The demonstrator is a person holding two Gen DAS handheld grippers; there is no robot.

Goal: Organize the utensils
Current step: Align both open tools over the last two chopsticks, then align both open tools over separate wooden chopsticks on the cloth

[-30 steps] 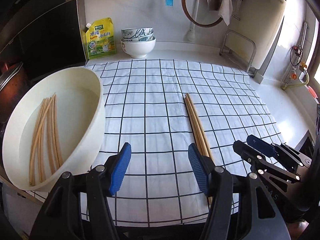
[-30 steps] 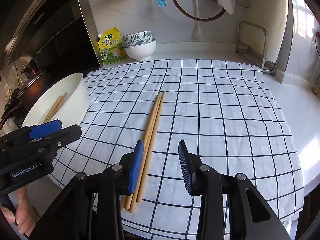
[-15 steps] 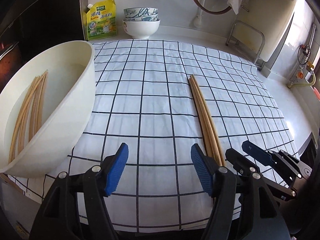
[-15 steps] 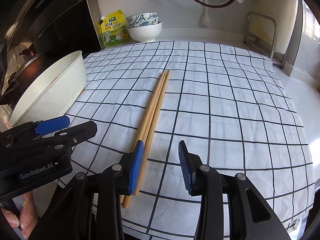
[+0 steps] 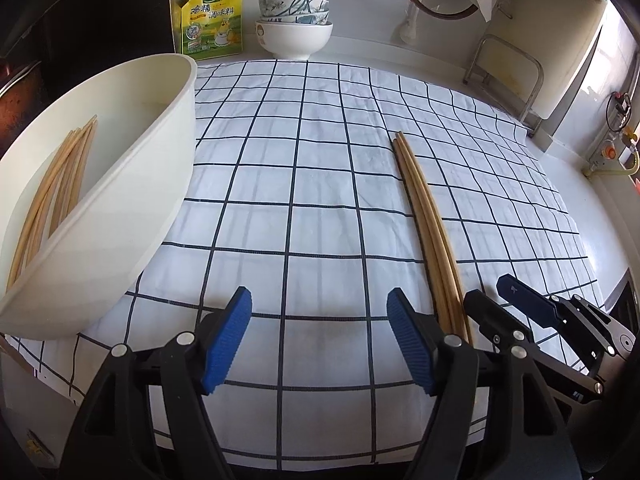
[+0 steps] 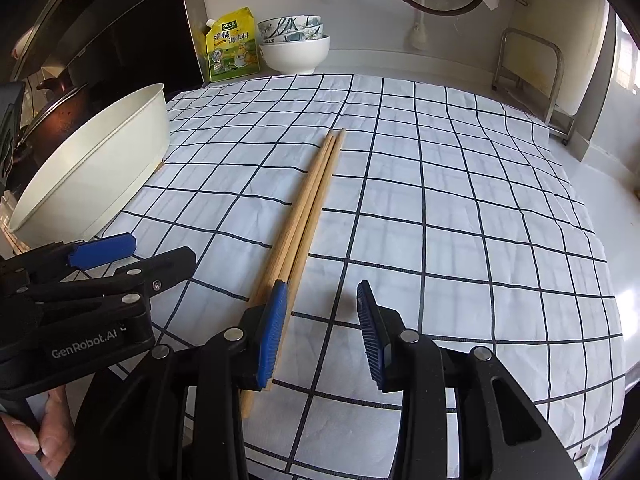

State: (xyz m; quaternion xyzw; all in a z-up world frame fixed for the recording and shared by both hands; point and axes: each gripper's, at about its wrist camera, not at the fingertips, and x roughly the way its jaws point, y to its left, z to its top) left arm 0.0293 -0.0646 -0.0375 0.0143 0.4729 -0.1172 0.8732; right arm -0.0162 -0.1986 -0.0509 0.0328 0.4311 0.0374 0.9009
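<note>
Chopsticks (image 5: 52, 196) inside basin (image 5: 120, 216), left-wrist view only

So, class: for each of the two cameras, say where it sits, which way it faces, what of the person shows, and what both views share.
Left wrist: on the left gripper, facing forward over the checked cloth; white basin at left, right gripper at right.
Right wrist: on the right gripper, facing likewise; left gripper and a hand at left.
Shared: chopsticks on the cloth, basin, stacked bowls, yellow pouch.
</note>
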